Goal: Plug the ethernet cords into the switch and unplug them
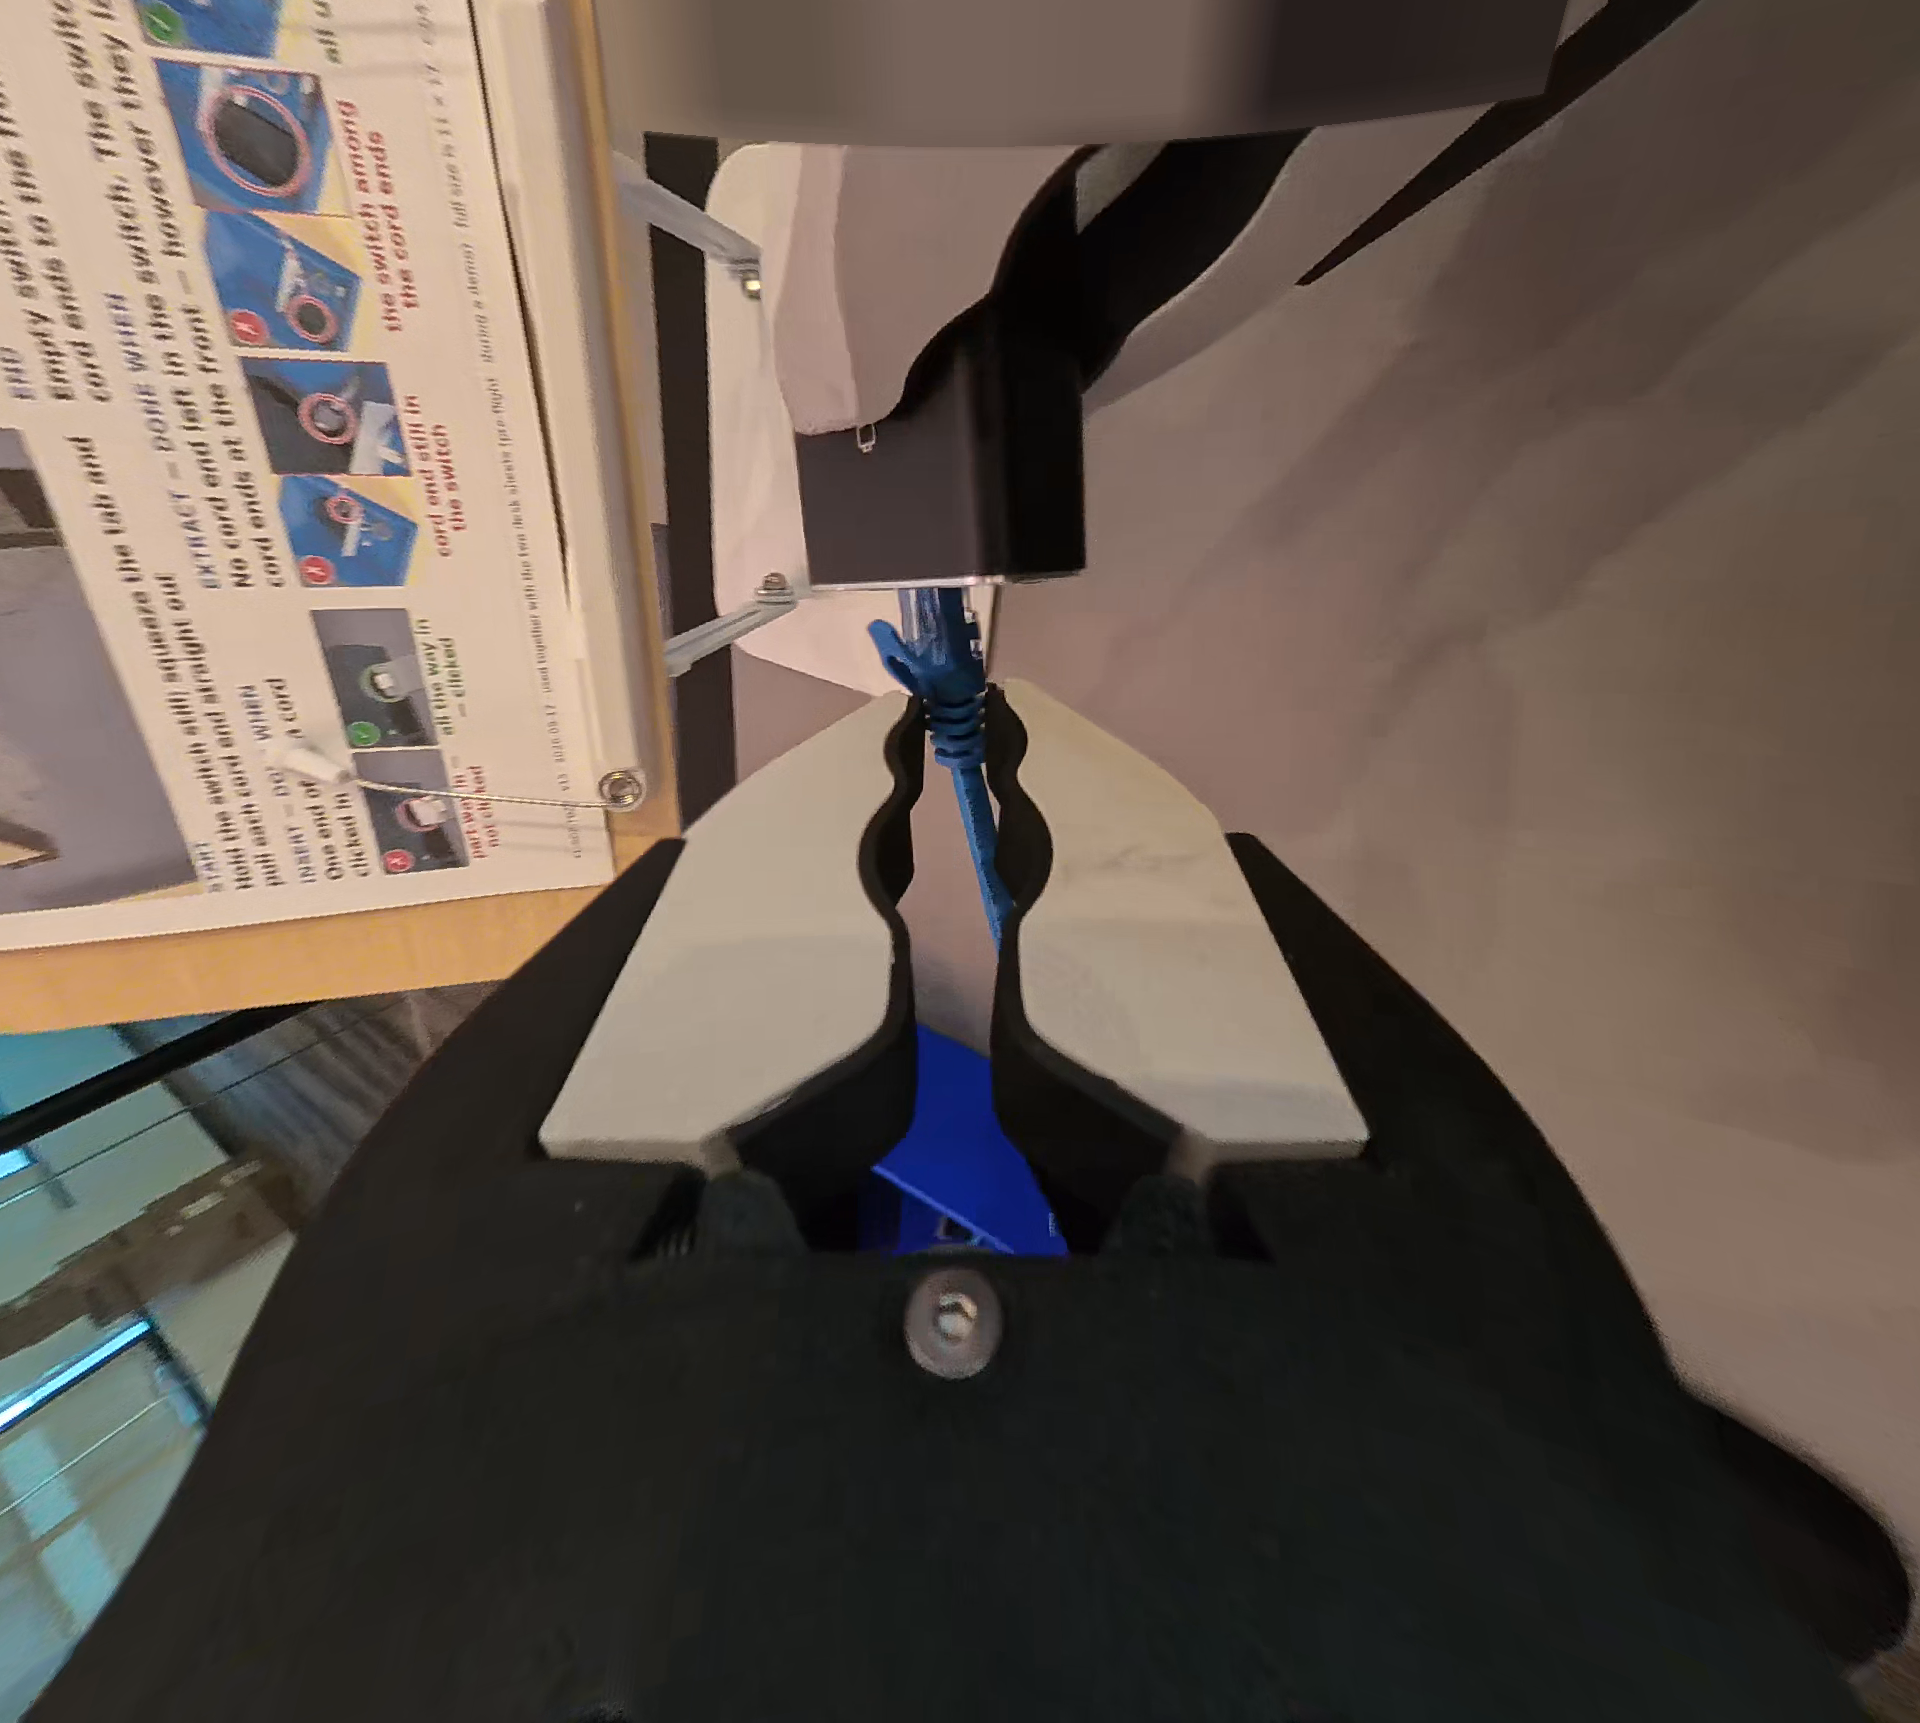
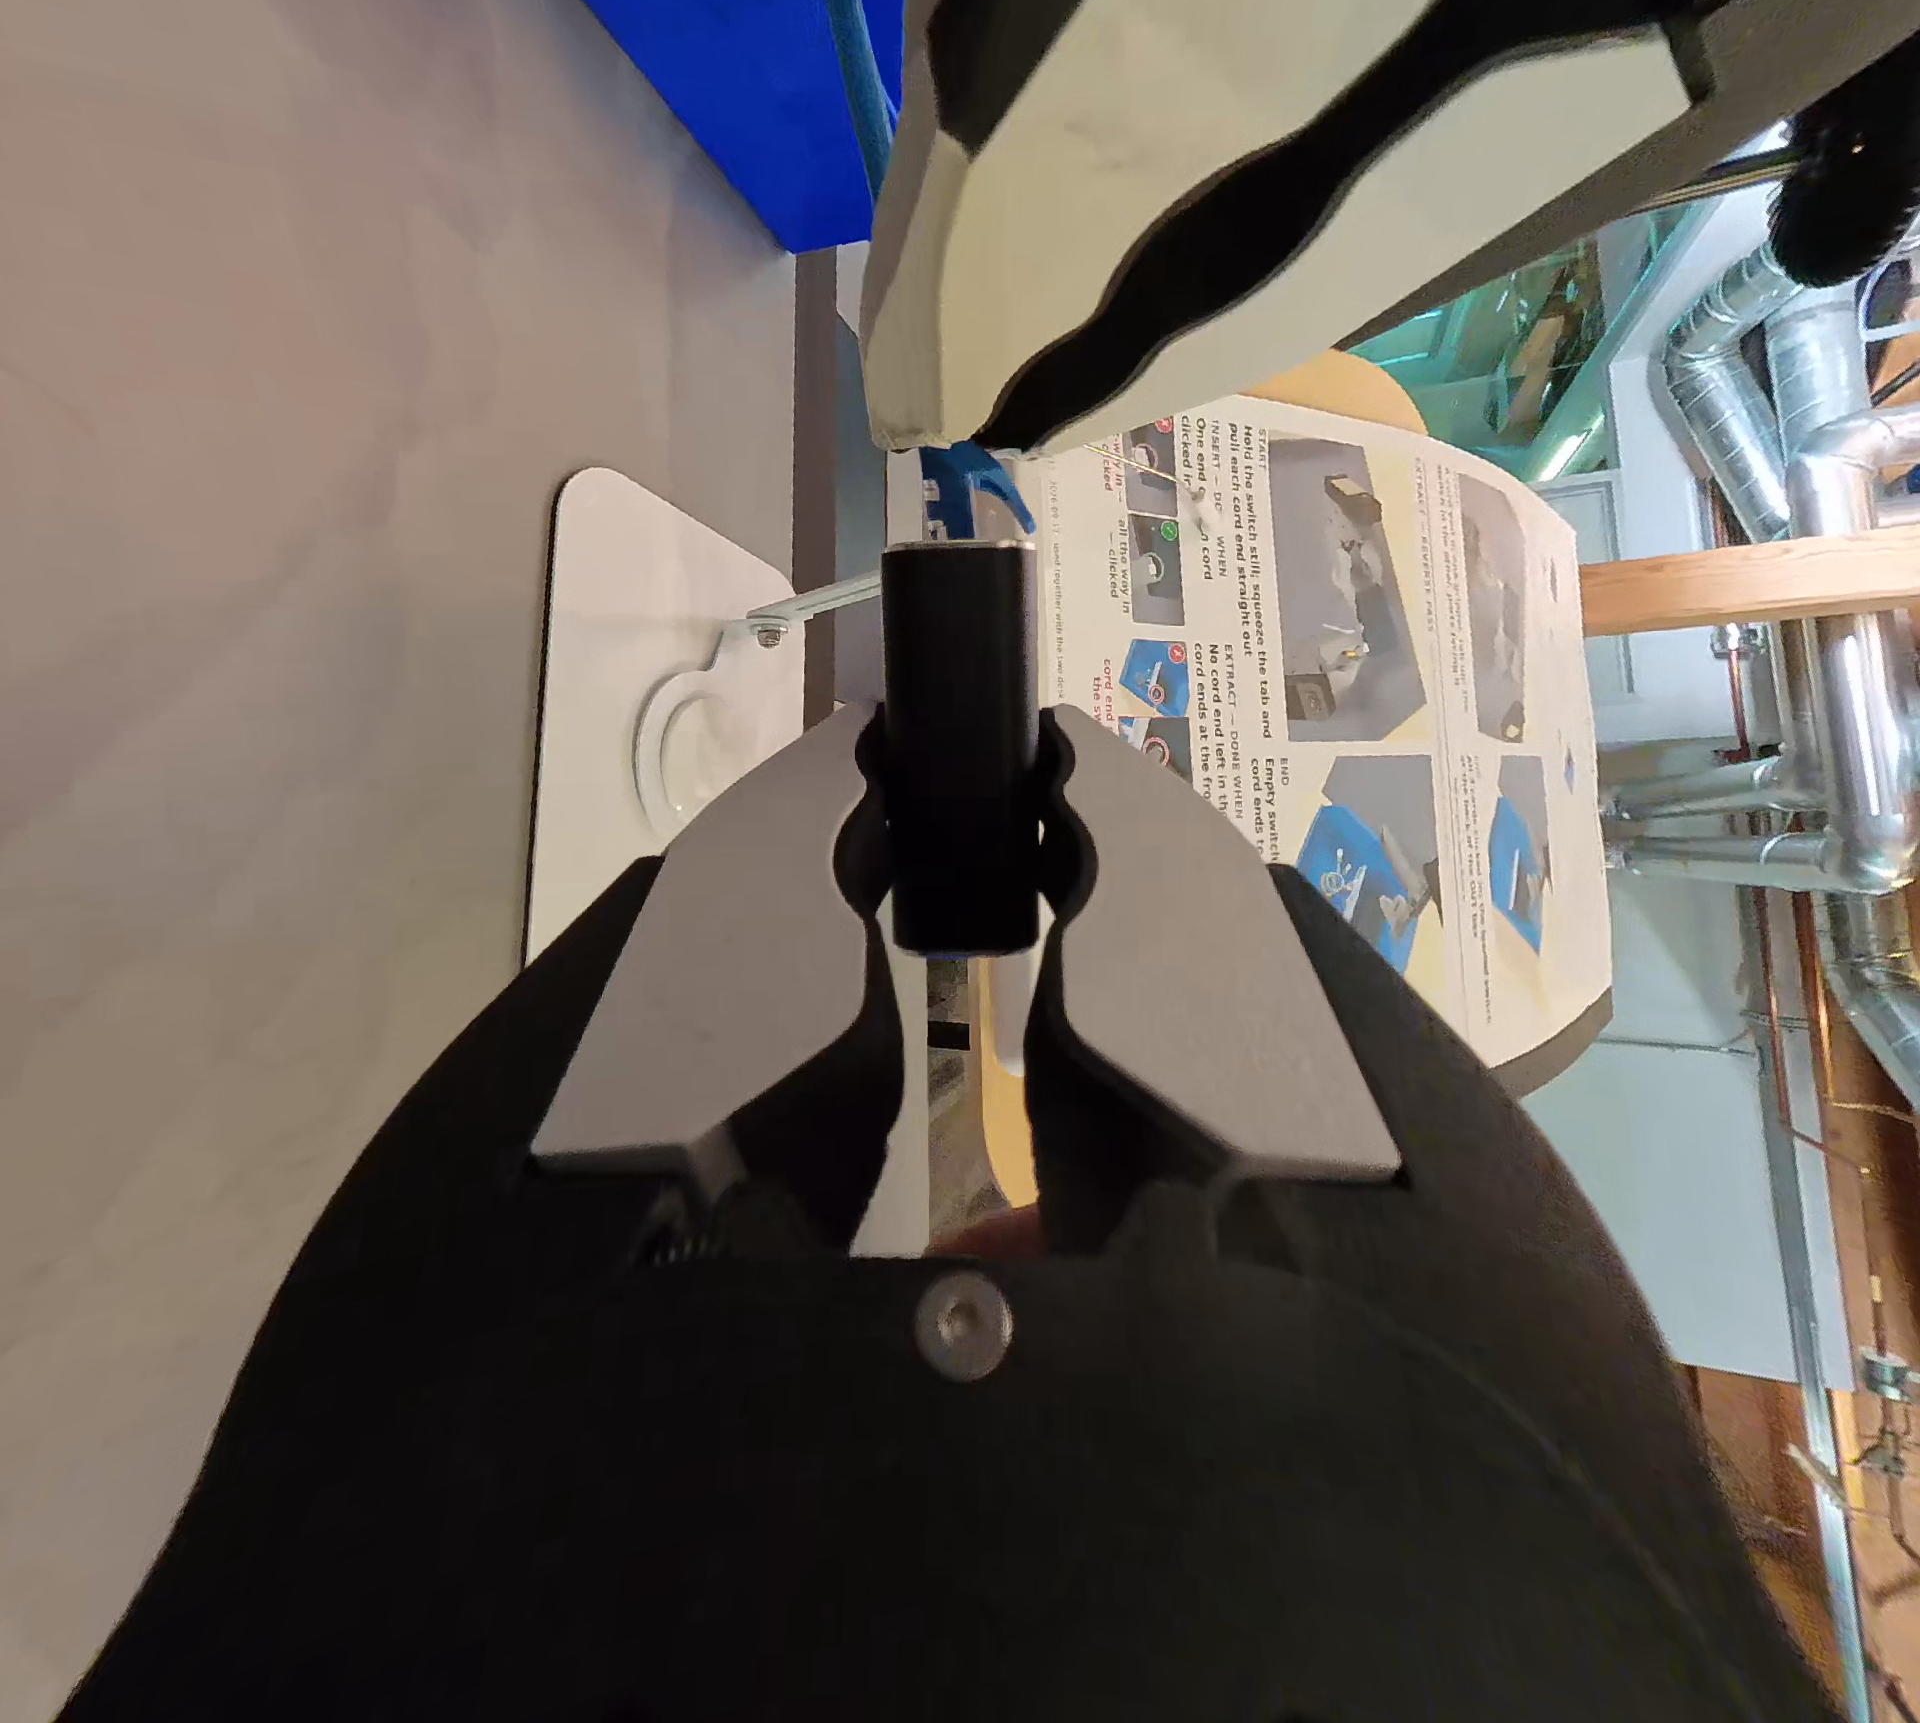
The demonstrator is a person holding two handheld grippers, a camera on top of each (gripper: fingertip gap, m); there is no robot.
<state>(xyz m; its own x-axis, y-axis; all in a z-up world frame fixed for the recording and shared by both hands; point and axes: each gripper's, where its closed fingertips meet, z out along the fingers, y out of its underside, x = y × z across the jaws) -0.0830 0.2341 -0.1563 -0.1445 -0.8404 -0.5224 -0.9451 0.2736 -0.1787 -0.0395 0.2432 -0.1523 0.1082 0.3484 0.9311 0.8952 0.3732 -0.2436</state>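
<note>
Both grippers held up off the grey table (image 2: 312, 323), facing each other tip to tip.

Left gripper (image 1: 956, 717): black wavy pads closed on the ribbed boot of a blue cord (image 1: 982, 842). Both pads press the boot at the very tips. Behind the tips the cord runs back down between the fingers, loose in the wider hollow there, toward a blue bin (image 1: 956, 1143) seen below through the gap.

Plug (image 1: 935, 634): clear, with a blue latch tab sticking out to one side. Its nose meets the bottom face of the switch (image 1: 935, 499). How deep it sits I cannot tell; a good part of the plug body shows outside the port.

Right gripper (image 2: 961, 769): fingers clamped across the narrow sides of the switch, a small black box with a silver edge at the port end. Pads (image 2: 862, 800) pressed on both flanks, box held lengthwise along the fingers, port end pointing away from that hand. From this side the blue tab and plug show just past the silver rim, with the left gripper's pale fingertips right above them.

Surroundings: white plate (image 2: 623, 593) flat on the table, a small metal bracket (image 2: 790, 619) bolted to it. A printed instruction sheet (image 1: 260, 426) with photos lies on a light wood board (image 1: 582, 219), pinned by a wire clip. Silver ducting (image 2: 1766, 530) in the background on the right-hand view. Blurred patch at the top of the left view.
</note>
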